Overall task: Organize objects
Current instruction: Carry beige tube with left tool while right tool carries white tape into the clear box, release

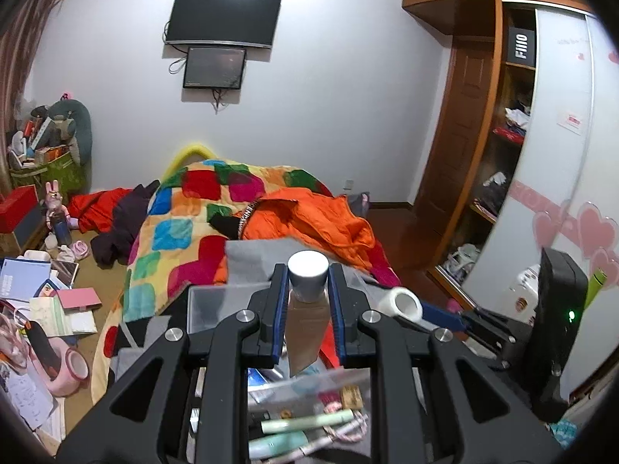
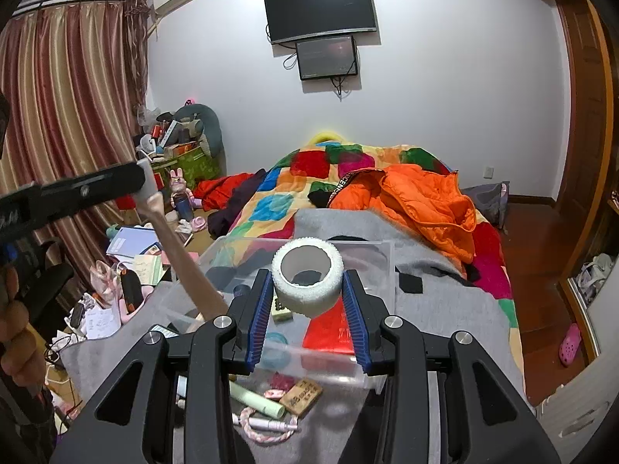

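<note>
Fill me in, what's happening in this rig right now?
A person is sorting small items on a grey blanket on the bed. The left tool is shut on a beige tube with a silver cap, held above the clutter. The right tool is shut on a white tape roll over a clear plastic bin. Loose cosmetics and a wooden tag lie on the blanket in front of the bin.

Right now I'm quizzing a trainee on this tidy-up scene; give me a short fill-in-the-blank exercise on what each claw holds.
1. The left claw is shut on a beige tube with a ____ cap.
2. The right claw grips a white ____ of tape.
3. Both are held above a clear plastic ____.
4. The jacket on the bed is ____.

Missing words: silver; roll; box; orange
</note>
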Demonstrator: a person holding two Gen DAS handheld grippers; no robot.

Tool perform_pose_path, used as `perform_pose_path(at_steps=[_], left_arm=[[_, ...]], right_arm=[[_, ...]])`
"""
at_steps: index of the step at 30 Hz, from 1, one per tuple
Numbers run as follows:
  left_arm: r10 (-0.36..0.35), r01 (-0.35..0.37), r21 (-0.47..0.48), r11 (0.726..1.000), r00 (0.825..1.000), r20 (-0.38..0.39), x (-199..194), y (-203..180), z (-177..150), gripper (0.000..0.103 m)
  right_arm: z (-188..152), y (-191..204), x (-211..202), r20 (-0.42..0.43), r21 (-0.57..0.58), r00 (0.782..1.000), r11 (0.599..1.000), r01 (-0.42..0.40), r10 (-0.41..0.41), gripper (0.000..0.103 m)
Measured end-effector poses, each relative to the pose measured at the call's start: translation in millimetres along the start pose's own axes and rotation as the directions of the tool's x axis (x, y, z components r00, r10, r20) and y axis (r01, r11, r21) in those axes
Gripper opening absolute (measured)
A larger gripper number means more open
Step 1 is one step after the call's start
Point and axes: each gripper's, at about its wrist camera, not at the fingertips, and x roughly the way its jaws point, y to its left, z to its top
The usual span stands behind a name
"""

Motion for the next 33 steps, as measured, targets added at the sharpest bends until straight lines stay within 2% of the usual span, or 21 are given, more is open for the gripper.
perform_pose_path(at_steps=[5, 10, 15, 19, 23, 27, 33], left_arm=[[0.032, -0.032, -0.006, 0.999, 0.999, -0.038, 24.9, 7.7, -4.2, 0.02], [0.031, -0.033, -0.019, 0.999, 0.995, -0.097, 49.6, 17.6, -19.5, 0.02], [0.018, -0.027, -0.061, 0.998, 0.989, -0.15, 69.4, 35.1, -27.4, 0.02], [0.042, -0.058, -0.096, 0.994, 0.986, -0.161, 78.7, 52.5, -30.5, 0.02], [0.065, -0.088, -0.121, 0.989, 0.982, -0.178, 87.0, 67.5, -33.7, 0.021], [0.107, -0.133, -0.113, 0.985, 0.97, -0.217, 100.2, 76.4, -42.0, 0.021], [0.081, -0.114, -0.109, 0.988, 0.96, -0.266, 113.3, 77.3, -57.8, 0.021]], right_arm=[[-3.7, -2.2, 18.3, -0.037, -0.001, 0.999, 1.0, 0.004, -0.004, 0.033], [-11.0, -4.0, 39.6, -0.088, -0.004, 0.996, 1.0, 0.005, -0.005, 0.033], [-15.4, -5.1, 62.4, -0.144, 0.008, 0.989, 1.0, 0.011, -0.01, 0.033], [-18.6, -5.7, 79.1, -0.187, 0.016, 0.982, 1.0, 0.009, -0.006, 0.033], [-20.5, -3.1, 87.6, -0.209, 0.016, 0.978, 1.0, 0.007, -0.003, 0.034], [-22.9, 0.4, 92.5, -0.211, 0.003, 0.977, 1.0, 0.02, -0.019, 0.034], [-26.0, 1.6, 94.4, -0.221, 0.0, 0.975, 1.0, 0.018, -0.018, 0.034]])
